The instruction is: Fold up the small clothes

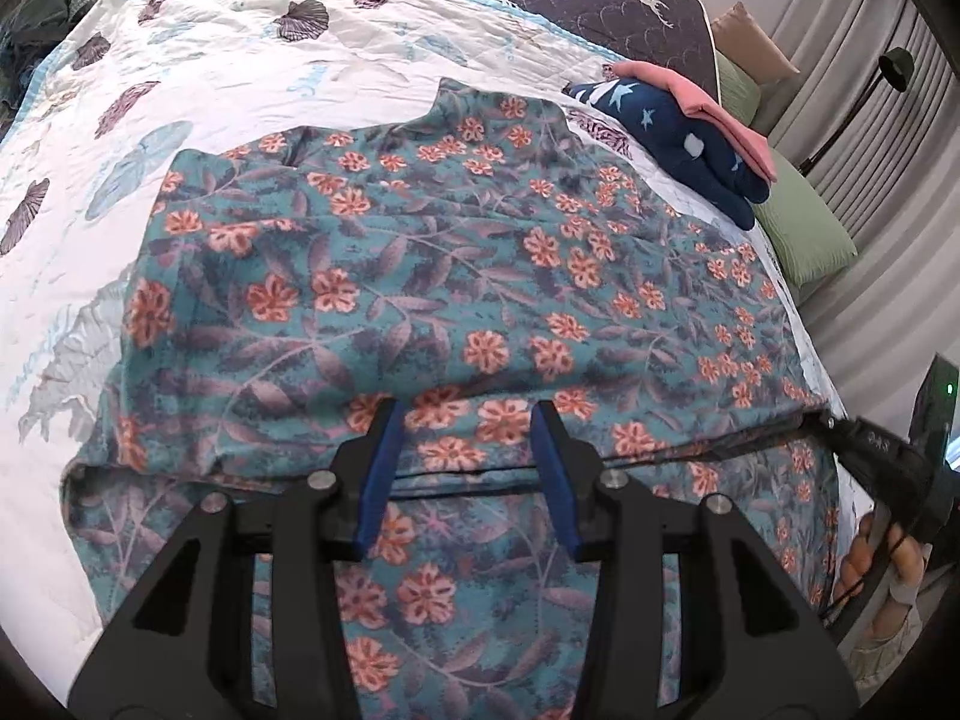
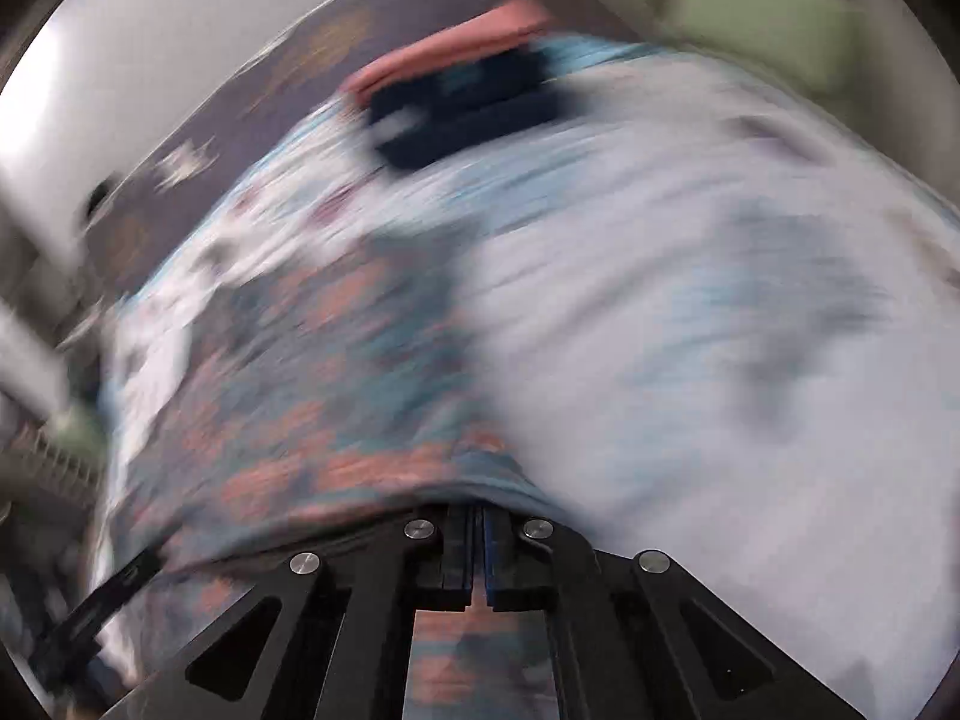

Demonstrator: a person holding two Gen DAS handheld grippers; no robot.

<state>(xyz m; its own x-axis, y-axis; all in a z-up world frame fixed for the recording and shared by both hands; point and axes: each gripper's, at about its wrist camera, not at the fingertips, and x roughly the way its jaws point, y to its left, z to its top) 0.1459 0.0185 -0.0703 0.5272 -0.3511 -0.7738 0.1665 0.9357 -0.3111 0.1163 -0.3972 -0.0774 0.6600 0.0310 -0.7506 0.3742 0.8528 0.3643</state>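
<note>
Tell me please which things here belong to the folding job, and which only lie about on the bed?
Part of the job:
- floral garment, spread on the quilt
- left gripper, jaws open over its hem
- right gripper, jaws shut on the hem
- folded pink cloth and folded star-print navy cloth, likely finished

Just lying about:
- green pillow
- floor lamp

A floral shirt (image 1: 456,276) is lying spread on a quilt (image 1: 252,78). Folded clothes (image 1: 690,126) are sitting stacked behind it to the right, beside a pillow (image 1: 804,228).
</note>
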